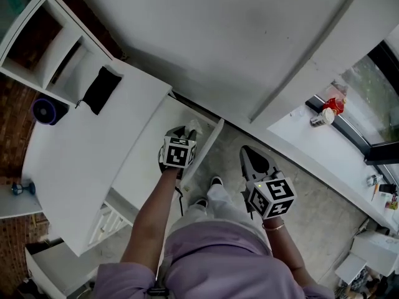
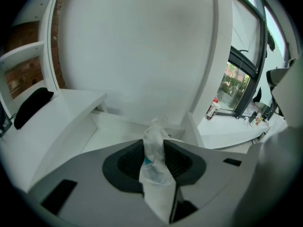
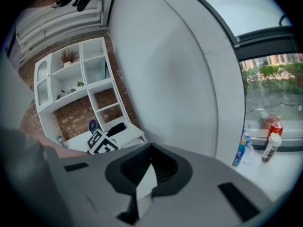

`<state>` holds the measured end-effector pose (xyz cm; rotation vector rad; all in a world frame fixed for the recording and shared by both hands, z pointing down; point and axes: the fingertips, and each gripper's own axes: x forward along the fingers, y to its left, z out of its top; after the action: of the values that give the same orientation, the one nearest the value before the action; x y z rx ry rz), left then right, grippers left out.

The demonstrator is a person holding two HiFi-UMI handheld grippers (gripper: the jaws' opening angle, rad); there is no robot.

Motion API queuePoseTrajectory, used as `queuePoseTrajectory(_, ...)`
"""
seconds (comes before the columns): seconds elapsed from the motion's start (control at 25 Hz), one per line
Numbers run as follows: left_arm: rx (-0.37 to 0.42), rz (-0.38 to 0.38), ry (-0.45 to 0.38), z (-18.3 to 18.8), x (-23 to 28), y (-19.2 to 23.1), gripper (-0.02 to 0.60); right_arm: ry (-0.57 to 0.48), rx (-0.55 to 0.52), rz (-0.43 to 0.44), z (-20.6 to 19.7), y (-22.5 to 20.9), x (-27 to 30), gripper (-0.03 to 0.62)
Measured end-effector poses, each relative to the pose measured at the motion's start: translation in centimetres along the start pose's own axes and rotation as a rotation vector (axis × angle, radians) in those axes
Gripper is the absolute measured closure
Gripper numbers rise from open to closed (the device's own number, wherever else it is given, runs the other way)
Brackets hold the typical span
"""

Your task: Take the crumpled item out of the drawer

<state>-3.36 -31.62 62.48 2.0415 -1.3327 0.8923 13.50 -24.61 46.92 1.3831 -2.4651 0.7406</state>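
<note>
Big white wall is taking up most of the head view from 11 to 2 o'clock. Daylight is coming in through the dark-framed window at 3 o'clock, with a white sill running under it and a couple of bottles sitting there. White desk is stretching out around 9 o'clock, a white shelf unit is standing at 10 against brick, and pale floor is showing at 4 o'clock

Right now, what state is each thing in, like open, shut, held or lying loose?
drawer: pulled open.
crumpled item: pinched between jaws, over the drawer.
left gripper: shut on the crumpled item.
right gripper: shut, empty.
black pouch: lying loose on the desk.
</note>
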Motion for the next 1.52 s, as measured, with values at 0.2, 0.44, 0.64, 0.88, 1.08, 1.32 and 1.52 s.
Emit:
queuePoseTrajectory(0.2,-0.009,0.026,-0.131,2.6,-4.0,-0.1,0.454,-0.017,-0.019,0.021,0.8,1.0,0.2,0.589)
queuePoseTrajectory(0.44,0.011,0.042,-0.272,5.1,-8.9,-0.7,0.454,-0.034,-0.036,0.029,1.4,1.7,0.2,0.589)
queuePoseTrajectory(0.64,0.0,0.032,-0.364,6.2,-12.8,-1.2,0.454,-0.048,-0.046,0.03,1.8,2.5,0.1,0.589)
queuePoseTrajectory(0.88,-0.014,0.041,-0.446,6.5,-16.6,-1.0,0.454,-0.068,-0.064,0.042,2.5,3.6,0.1,0.589)
queuePoseTrajectory(1.08,-0.029,0.055,-0.499,6.2,-19.3,-0.5,0.454,-0.081,-0.077,0.045,3.2,4.2,0.0,0.589)
queuePoseTrajectory(1.32,-0.047,0.084,-0.545,6.2,-21.3,0.0,0.454,-0.083,-0.104,0.063,3.4,5.0,0.0,0.591)
queuePoseTrajectory(1.52,-0.053,0.085,-0.547,6.0,-21.8,0.1,0.454,-0.093,-0.14,0.082,3.7,6.0,0.0,0.591)
